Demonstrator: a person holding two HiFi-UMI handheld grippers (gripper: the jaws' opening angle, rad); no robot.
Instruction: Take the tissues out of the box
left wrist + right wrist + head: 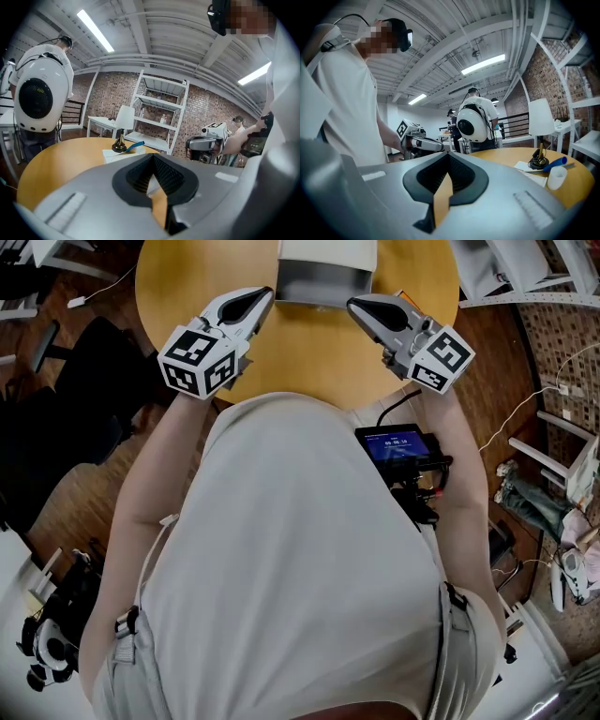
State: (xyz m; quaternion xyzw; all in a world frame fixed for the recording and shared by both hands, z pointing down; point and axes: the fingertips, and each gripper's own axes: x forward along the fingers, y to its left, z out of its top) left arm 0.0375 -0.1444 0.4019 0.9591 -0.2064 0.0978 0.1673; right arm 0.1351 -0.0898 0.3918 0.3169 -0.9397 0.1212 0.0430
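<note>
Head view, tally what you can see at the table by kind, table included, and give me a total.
hand-held grippers: 2, the left hand-held gripper and the right hand-held gripper
box: 1
round table: 1
Total: 4

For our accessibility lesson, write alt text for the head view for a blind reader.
Seen from above, a person in white holds a left tool and a right tool, both shut, over a round yellow table, pointing toward a pale box at its far edge. A small screen sits at the chest.
</note>
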